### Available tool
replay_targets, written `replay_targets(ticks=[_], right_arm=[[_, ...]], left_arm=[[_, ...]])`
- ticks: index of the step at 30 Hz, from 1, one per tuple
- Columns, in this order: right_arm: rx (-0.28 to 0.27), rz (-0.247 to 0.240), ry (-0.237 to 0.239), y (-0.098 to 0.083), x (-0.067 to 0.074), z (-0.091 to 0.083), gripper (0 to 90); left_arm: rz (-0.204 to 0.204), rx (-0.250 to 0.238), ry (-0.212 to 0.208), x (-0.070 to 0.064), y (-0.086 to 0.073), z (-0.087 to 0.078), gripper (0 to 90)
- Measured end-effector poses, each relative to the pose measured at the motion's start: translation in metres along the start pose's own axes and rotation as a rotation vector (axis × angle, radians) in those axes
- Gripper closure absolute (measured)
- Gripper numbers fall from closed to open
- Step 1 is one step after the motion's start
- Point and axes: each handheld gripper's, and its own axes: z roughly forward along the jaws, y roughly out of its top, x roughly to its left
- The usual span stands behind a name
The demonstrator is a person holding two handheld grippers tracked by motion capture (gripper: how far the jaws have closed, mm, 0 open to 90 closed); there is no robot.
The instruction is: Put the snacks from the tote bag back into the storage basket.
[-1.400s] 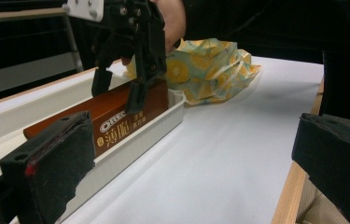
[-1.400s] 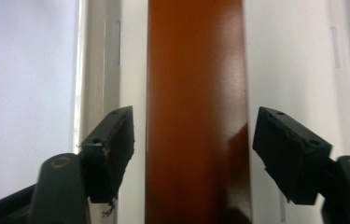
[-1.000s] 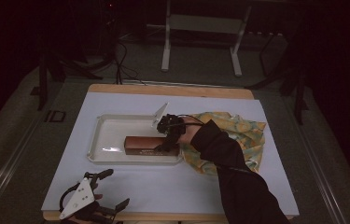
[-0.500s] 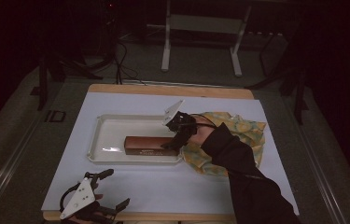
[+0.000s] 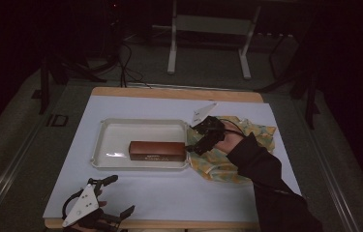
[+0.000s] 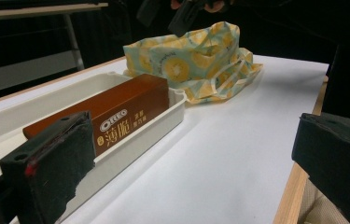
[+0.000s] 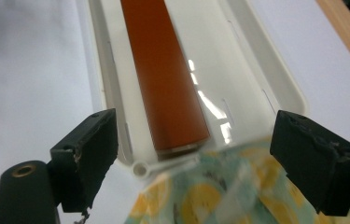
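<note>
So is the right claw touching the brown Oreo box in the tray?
Apart. The right gripper view shows the right claw open, its black jaws standing wide over the cloth bag, with the Oreo box lying ahead of them in the white tray, clear of both.

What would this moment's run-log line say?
right gripper: open, empty, above tray's right end | brown box: lying in white tray | patterned bag: beside tray | left gripper: open, near edge

Dim room, lit table, tray glare, perhaps slight motion blur
</note>
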Motion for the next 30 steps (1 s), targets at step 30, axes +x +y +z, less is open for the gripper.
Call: replay_targets(ticks=[30], right_arm=[[-0.148, 0.206, -0.273, -0.103, 0.019, -0.062, 15.5]], left_arm=[[-0.002, 0.004, -0.003, 0.000, 0.000, 0.001, 0.0]])
